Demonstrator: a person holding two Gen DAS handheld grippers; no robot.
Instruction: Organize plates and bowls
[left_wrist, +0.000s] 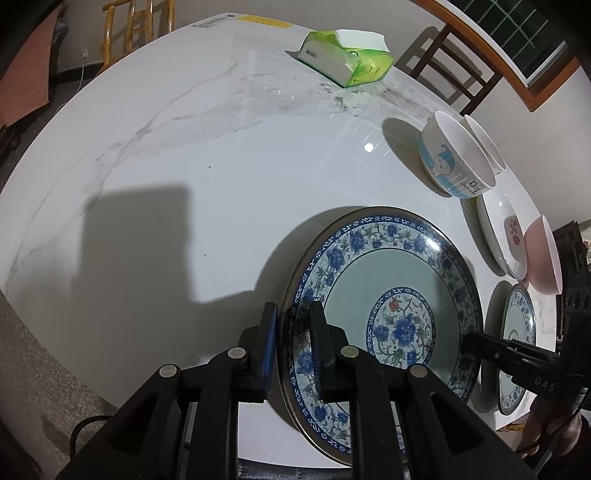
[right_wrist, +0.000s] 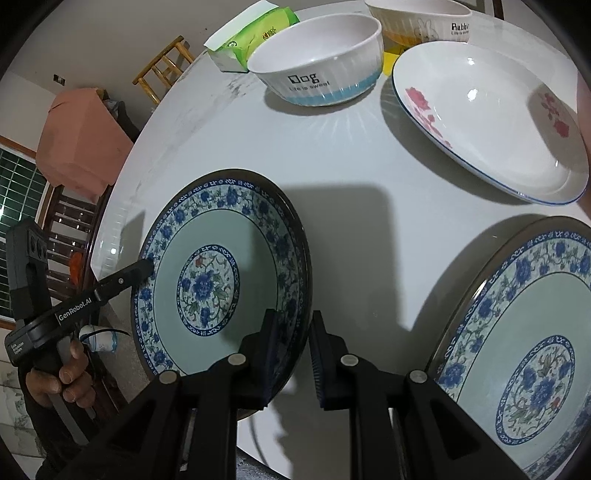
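Round marble table (left_wrist: 184, 147) carries all the crockery, most of it crowded toward one side, with a wide bare stretch beyond.

Blue floral plate (left_wrist: 388, 280) sits near the table's front edge and is the item being worked. It is pinched on two opposite rim points, likely so a wide, slick dish stays level and does not tip out of a single grip. Cannot tell whether it is lifted or resting on the table. Look: pale green centre, blue peony medallion with one red bud, blue floral border, dark metallic-looking rim edge, glossy glaze with glare.

Second blue floral plate (right_wrist: 517, 332), same pattern, lies just beside it, flat and untouched. Probably the stacking partner.

White plate with red flowers (right_wrist: 480, 122) sits behind it, shallow, with a thin blue rim line. Pink bowl (left_wrist: 543, 254) is next to that plate.

"Dog" bowl (right_wrist: 317, 62), white with a blue band, and the "Rabbit" bowl (right_wrist: 424, 18) stand side by side, upright and empty, further back. Bowls are not yet nested.

Green tissue pack (left_wrist: 343, 59) lies at the far side, well apart.

Left gripper (left_wrist: 291, 310): fingers nearly together, clamped on the plate's rim, one pad outside and one inside. Right gripper (right_wrist: 293, 317): same, clamped on the opposite rim. A hand (right_wrist: 62, 373) holds the left gripper's handle.
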